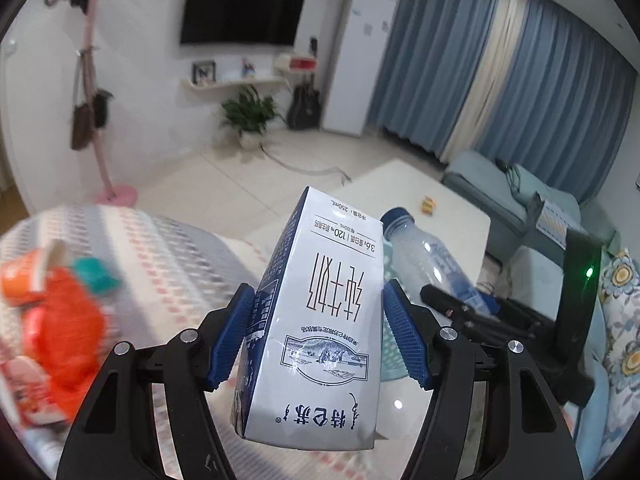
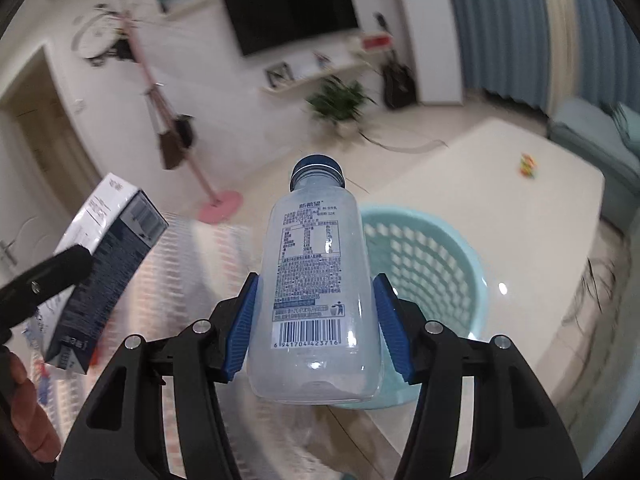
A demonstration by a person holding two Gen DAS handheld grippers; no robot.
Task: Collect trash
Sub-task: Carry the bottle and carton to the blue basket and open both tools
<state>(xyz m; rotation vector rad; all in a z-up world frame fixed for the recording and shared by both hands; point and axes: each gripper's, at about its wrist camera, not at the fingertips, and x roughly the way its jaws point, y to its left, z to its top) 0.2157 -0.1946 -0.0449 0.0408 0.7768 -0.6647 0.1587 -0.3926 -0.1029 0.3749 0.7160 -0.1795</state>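
Note:
My left gripper (image 1: 318, 334) is shut on a blue-and-white milk carton (image 1: 320, 328), held upright in the air; the carton also shows at the left of the right wrist view (image 2: 108, 268). My right gripper (image 2: 316, 326) is shut on an empty clear plastic bottle (image 2: 316, 292) with a blue cap, held above and just left of a light blue plastic basket (image 2: 424, 264). The bottle also shows in the left wrist view (image 1: 432, 256). Orange and red wrappers (image 1: 60, 320) lie blurred on the patterned cloth (image 1: 168, 264) at the left.
A white low table (image 2: 480, 168) carries a small colourful item (image 2: 528, 166). A pink coat stand (image 1: 100, 120), potted plant (image 1: 248, 116), TV (image 1: 240, 8) and teal sofa (image 1: 500, 188) stand around the tiled floor.

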